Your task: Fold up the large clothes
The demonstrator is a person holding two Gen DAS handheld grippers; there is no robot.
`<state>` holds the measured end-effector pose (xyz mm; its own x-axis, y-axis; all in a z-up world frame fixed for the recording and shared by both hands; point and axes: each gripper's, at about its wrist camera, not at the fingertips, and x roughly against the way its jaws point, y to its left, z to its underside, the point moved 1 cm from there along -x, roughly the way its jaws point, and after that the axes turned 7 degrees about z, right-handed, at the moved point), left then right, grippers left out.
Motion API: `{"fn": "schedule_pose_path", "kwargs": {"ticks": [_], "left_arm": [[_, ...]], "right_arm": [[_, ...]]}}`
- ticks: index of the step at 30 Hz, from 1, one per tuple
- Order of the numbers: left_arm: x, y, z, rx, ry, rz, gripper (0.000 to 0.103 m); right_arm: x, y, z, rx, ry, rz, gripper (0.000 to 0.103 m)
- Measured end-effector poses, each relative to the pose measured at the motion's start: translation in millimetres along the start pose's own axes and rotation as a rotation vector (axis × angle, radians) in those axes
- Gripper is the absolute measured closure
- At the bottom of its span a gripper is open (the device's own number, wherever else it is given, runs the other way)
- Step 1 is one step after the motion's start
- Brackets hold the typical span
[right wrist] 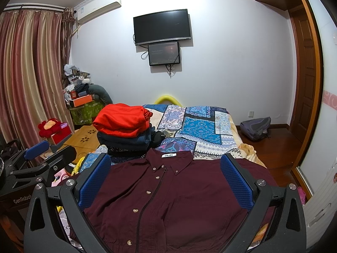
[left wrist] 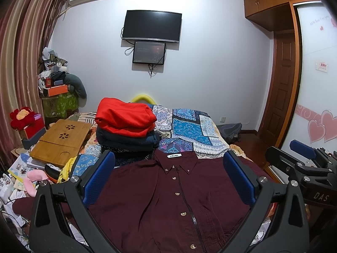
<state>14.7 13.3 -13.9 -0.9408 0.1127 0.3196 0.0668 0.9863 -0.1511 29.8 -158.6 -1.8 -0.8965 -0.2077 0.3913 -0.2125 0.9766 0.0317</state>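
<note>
A dark maroon button-up shirt [left wrist: 160, 200] lies flat and front-up on the bed, its collar pointing away from me; the right wrist view shows the same shirt [right wrist: 179, 194]. My left gripper [left wrist: 168, 177] hangs open above its chest, blue pads wide apart, nothing between them. My right gripper [right wrist: 166, 177] is likewise open over the shirt. In the left wrist view the right gripper [left wrist: 305, 160] shows at the right edge. In the right wrist view the left gripper [right wrist: 40, 158] shows at the left edge.
A stack of folded clothes topped by a red garment [left wrist: 124, 118] stands just beyond the collar on the blue patchwork bedspread [left wrist: 189, 126]. A bamboo lap tray [left wrist: 61, 139] and clutter lie left of the bed. A grey backpack [right wrist: 256, 127] sits on the wooden floor.
</note>
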Motion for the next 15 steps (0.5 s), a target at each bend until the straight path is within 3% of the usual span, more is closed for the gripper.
{"fn": "schedule_pose_path", "kwargs": {"ticks": [15], "left_arm": [[-4.7, 3.5, 0.0, 0.010, 0.011, -0.007, 0.000]], "right_arm": [[-4.3, 1.2, 0.6, 0.004, 0.013, 0.000, 0.000]]}}
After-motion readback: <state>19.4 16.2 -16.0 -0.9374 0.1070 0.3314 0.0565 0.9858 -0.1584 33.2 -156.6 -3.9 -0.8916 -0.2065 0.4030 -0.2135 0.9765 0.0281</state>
